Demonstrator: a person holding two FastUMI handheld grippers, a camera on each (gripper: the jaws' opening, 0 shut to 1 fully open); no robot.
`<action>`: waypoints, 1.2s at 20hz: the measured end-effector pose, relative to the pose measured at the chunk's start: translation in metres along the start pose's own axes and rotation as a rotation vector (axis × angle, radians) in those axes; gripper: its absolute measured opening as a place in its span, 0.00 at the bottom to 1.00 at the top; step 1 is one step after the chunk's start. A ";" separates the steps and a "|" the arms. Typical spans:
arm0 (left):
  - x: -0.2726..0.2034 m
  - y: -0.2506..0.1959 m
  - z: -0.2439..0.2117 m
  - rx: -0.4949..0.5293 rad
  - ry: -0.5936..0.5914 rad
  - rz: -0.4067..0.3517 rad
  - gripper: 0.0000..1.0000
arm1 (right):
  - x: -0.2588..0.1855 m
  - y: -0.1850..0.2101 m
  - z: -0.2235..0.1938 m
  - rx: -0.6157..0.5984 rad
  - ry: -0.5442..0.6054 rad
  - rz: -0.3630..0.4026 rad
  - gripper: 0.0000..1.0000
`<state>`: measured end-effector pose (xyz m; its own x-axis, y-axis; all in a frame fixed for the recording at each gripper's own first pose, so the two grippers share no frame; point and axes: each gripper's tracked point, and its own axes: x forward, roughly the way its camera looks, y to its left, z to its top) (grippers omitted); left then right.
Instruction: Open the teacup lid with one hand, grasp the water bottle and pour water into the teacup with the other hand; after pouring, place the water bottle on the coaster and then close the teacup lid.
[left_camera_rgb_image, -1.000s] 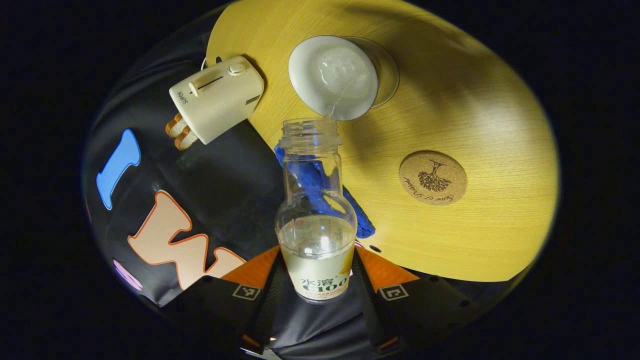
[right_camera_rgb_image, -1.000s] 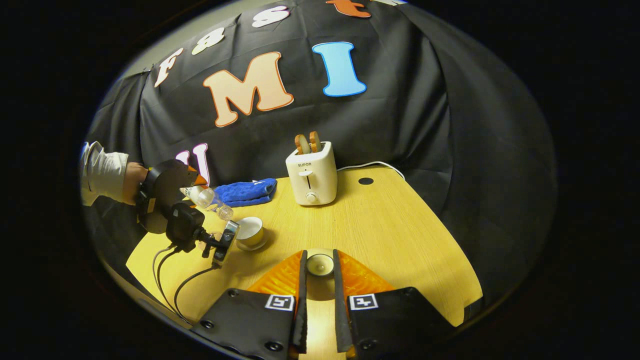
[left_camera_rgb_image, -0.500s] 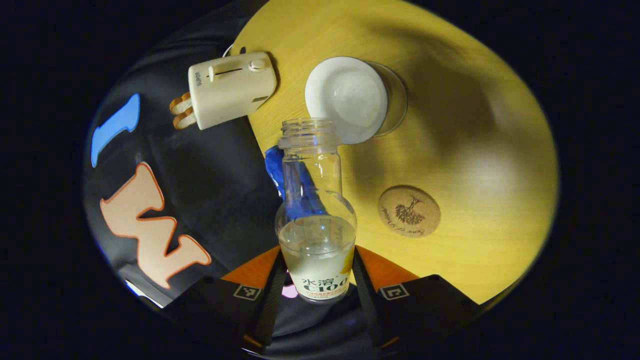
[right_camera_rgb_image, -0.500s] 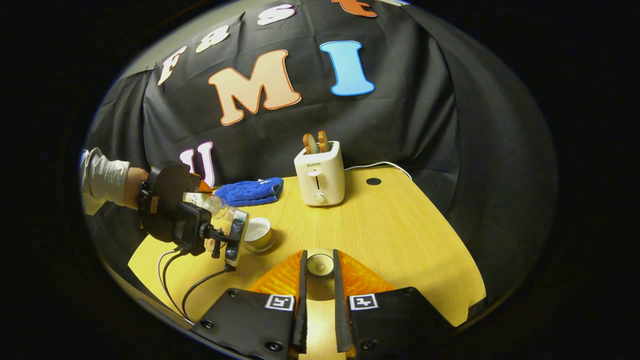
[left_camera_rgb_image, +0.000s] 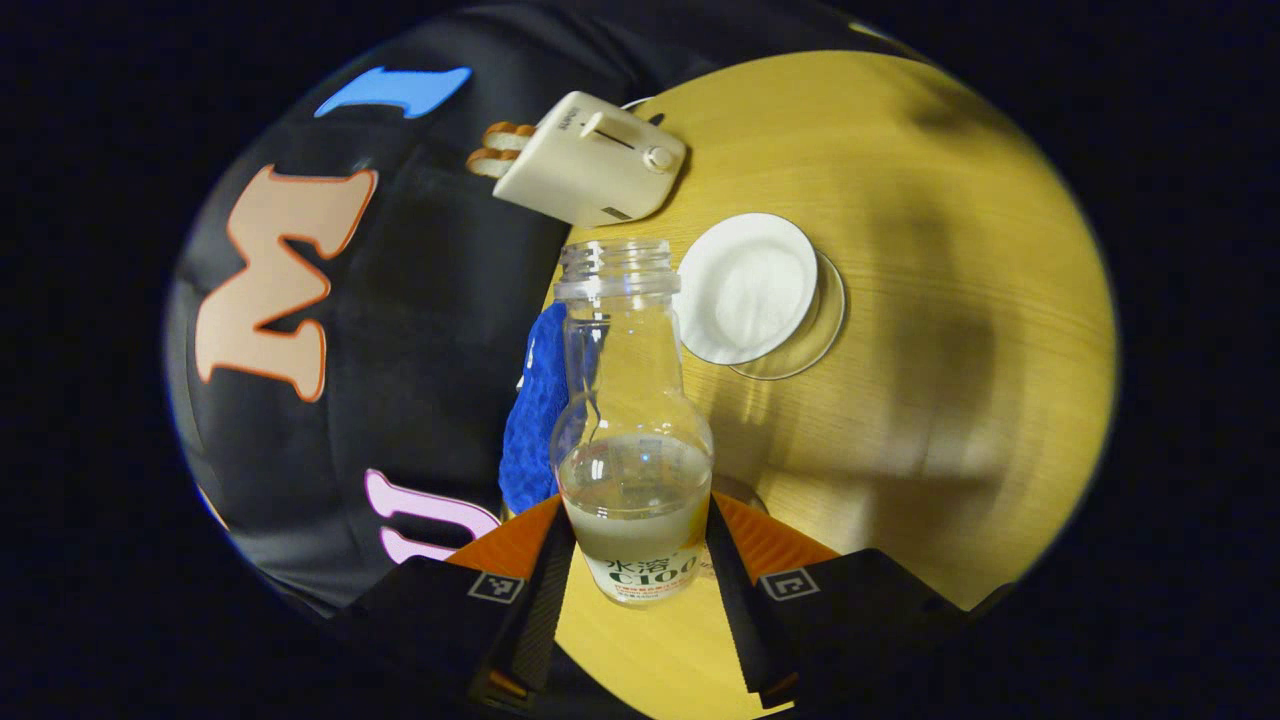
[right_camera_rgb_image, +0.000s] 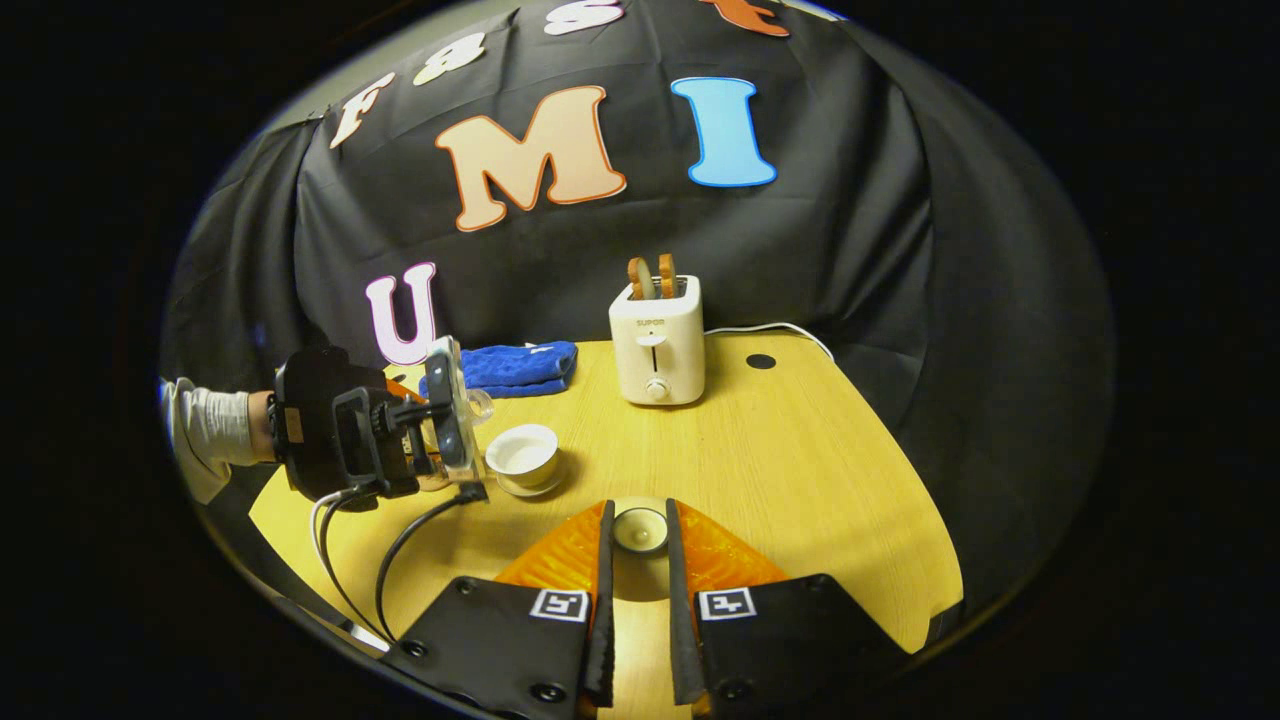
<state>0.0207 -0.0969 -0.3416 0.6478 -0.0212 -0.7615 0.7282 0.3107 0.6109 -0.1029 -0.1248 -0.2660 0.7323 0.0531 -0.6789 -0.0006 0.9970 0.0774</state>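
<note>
In the right gripper view I see my left gripper (right_camera_rgb_image: 440, 425) at far left, above the table (right_camera_rgb_image: 800, 470), just beside the open cup (right_camera_rgb_image: 522, 455). Its jaws clamp the bottle (left_camera_rgb_image: 634, 440), mouth up, part full. Farther right, my right gripper (right_camera_rgb_image: 638, 560) holds the lid (right_camera_rgb_image: 640, 530) between narrow jaws. The toaster (right_camera_rgb_image: 657, 338) stands behind.
</note>
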 end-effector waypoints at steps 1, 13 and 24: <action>0.003 -0.001 0.001 -0.052 -0.017 0.001 0.70 | 0.000 0.006 0.001 -0.011 0.002 0.006 0.23; 0.013 -0.003 0.025 -0.602 -0.339 0.067 0.68 | 0.005 0.067 0.010 -0.112 0.043 0.036 0.23; 0.029 -0.003 0.016 -0.863 -0.437 0.058 0.71 | 0.007 0.098 0.009 -0.147 0.070 0.036 0.23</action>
<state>0.0414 -0.1134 -0.3622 0.8307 -0.2811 -0.4805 0.3906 0.9093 0.1434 -0.0915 -0.0276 -0.2561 0.6805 0.0872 -0.7275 -0.1289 0.9917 -0.0016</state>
